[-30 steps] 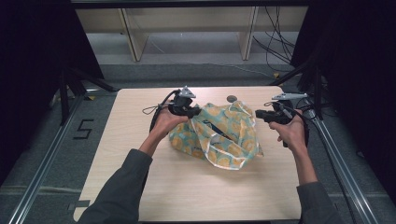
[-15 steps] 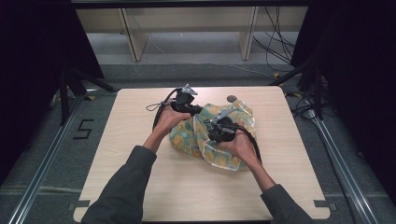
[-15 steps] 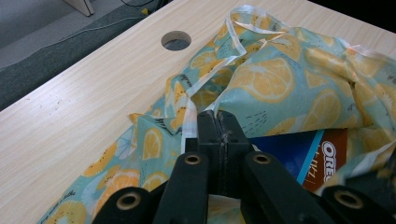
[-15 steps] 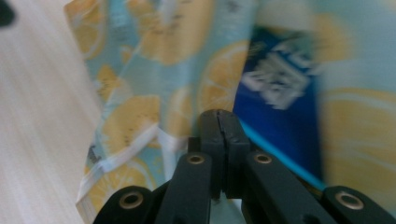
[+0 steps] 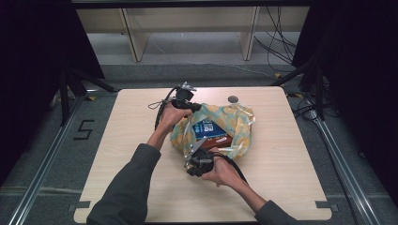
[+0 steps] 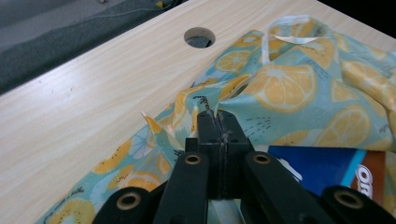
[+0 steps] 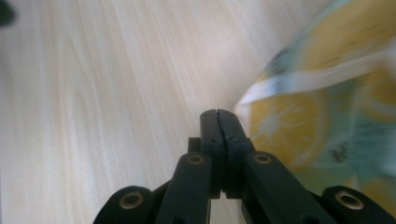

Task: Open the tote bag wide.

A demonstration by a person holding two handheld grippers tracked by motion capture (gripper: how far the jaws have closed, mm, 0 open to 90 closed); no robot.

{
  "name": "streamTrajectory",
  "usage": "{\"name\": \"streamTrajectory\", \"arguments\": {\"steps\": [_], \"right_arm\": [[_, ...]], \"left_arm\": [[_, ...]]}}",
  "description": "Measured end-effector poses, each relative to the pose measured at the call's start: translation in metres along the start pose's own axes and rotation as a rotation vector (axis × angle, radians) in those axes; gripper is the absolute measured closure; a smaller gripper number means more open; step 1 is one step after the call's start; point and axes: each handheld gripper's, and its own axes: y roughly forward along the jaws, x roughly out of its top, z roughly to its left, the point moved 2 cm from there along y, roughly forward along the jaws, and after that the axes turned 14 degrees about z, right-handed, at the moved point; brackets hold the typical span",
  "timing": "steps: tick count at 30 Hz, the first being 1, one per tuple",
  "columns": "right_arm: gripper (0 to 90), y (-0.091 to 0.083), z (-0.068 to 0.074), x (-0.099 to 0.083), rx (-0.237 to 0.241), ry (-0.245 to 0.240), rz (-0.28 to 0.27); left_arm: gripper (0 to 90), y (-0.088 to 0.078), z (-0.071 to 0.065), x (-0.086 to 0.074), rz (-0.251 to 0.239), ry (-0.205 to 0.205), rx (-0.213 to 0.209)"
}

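A teal bag printed with lemon slices (image 5: 237,123) lies in the middle of the table, its mouth open on a blue and brown box (image 5: 210,131) inside. My left gripper (image 5: 193,107) is at the bag's far left rim; in the left gripper view it (image 6: 217,116) is shut on a fold of the bag's fabric (image 6: 289,88), with the box (image 6: 327,163) just beyond. My right gripper (image 5: 193,157) sits low at the bag's near rim. In the blurred right gripper view it (image 7: 217,114) is shut, the bag's white-trimmed edge (image 7: 299,121) beside its tip and no fabric seen between the jaws.
The light wooden table (image 5: 126,140) has a round cable hole (image 5: 233,99) behind the bag, also seen as the hole (image 6: 199,37) in the left gripper view. The left gripper's black cable (image 5: 157,111) loops on the table at its left. Metal rails run along both sides.
My right hand swung in from the table's right edge, over the bag, down to its near rim. The bag's mouth now gapes and the box shows. The left gripper has stayed put.
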Motion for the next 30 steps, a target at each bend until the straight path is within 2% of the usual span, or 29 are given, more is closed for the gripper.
{"name": "streamTrajectory", "arguments": {"steps": [2, 3, 5, 6, 8, 9, 10, 12, 13, 14, 15, 16, 17, 18, 19, 21, 22, 23, 24, 25, 26, 27, 28, 29, 30], "right_arm": [[90.0, -0.004, 0.002, 0.001, -0.001, 0.005, -0.023], [90.0, -0.012, -0.001, 0.002, -0.006, 0.003, -0.048], [90.0, -0.037, -0.005, 0.0, -0.003, 0.04, -0.12], [90.0, -0.05, -0.008, -0.002, -0.02, 0.045, -0.161], [90.0, -0.077, -0.019, -0.007, -0.079, 0.068, -0.235], [90.0, -0.077, -0.019, -0.007, -0.079, 0.068, -0.235], [90.0, -0.096, -0.038, -0.015, -0.168, 0.123, -0.269], [90.0, -0.103, -0.056, -0.022, -0.223, 0.177, -0.253], [90.0, -0.103, -0.056, -0.022, -0.223, 0.177, -0.253], [90.0, -0.1, -0.08, -0.03, -0.271, 0.236, -0.206], [90.0, -0.096, -0.088, -0.032, -0.273, 0.254, -0.194], [90.0, -0.092, -0.097, -0.035, -0.268, 0.249, -0.17], [90.0, -0.092, -0.097, -0.035, -0.268, 0.249, -0.17], [90.0, -0.079, -0.107, -0.037, -0.253, 0.273, -0.151], [90.0, -0.075, -0.109, -0.038, -0.27, 0.27, -0.137], [90.0, -0.07, -0.114, -0.037, -0.302, 0.255, -0.103], [90.0, -0.066, -0.118, -0.036, -0.339, 0.26, -0.109], [90.0, -0.068, -0.121, -0.036, -0.348, 0.278, -0.092], [90.0, -0.07, -0.127, -0.036, -0.368, 0.306, -0.095], [90.0, -0.07, -0.127, -0.036, -0.368, 0.306, -0.095], [90.0, -0.074, -0.14, -0.037, -0.409, 0.35, -0.119], [90.0, -0.077, -0.142, -0.038, -0.402, 0.36, -0.104], [90.0, -0.08, -0.15, -0.038, -0.427, 0.38, -0.113], [90.0, -0.08, -0.15, -0.038, -0.427, 0.38, -0.113], [90.0, -0.085, -0.161, -0.039, -0.443, 0.408, -0.121]], "left_arm": [[88.8, 0.003, 0.001, -0.001, 0.011, 0.002, -0.002], [88.7, 0.003, 0.001, -0.001, 0.011, 0.002, -0.002], [88.4, 0.003, 0.0, -0.002, 0.011, 0.019, 0.001], [88.2, 0.002, 0.0, -0.002, 0.012, 0.025, 0.006], [87.6, 0.002, 0.001, -0.002, 0.013, 0.013, 0.011], [87.1, 0.002, 0.001, -0.002, 0.013, 0.013, 0.011], [86.5, 0.003, 0.001, -0.002, 0.016, 0.013, 0.012], [85.1, 0.004, -0.002, -0.002, 0.019, 0.016, 0.017], [83.6, 0.004, -0.002, -0.002, 0.019, 0.016, 0.017], [79.9, 0.004, -0.002, -0.002, 0.01, 0.012, 0.023], [77.1, 0.003, -0.002, -0.002, 0.007, 0.008, 0.021], [75.6, 0.002, -0.003, -0.002, 0.009, 0.014, 0.014], [73.0, 0.002, -0.003, -0.002, 0.009, 0.014, 0.014], [68.5, 0.0, -0.005, -0.002, 0.01, 0.023, 0.008], [63.6, -0.006, -0.009, -0.003, 0.013, 0.044, 0.008], [53.7, -0.016, -0.017, -0.005, -0.009, 0.067, 0.058], [49.2, -0.022, -0.021, -0.007, -0.024, 0.073, 0.07], [45.6, -0.022, -0.021, -0.007, -0.024, 0.073, 0.07], [42.7, -0.035, -0.031, -0.012, -0.047, 0.088, 0.085], [40.7, -0.035, -0.031, -0.012, -0.047, 0.088, 0.085], [40.5, -0.044, -0.041, -0.018, -0.059, 0.117, 0.12], [40.4, -0.048, -0.049, -0.023, -0.067, 0.145, 0.146], [41.0, -0.052, -0.055, -0.027, -0.077, 0.164, 0.163], [42.7, -0.052, -0.055, -0.027, -0.077, 0.164, 0.163], [44.3, -0.054, -0.075, -0.035, -0.105, 0.208, 0.122]]}}
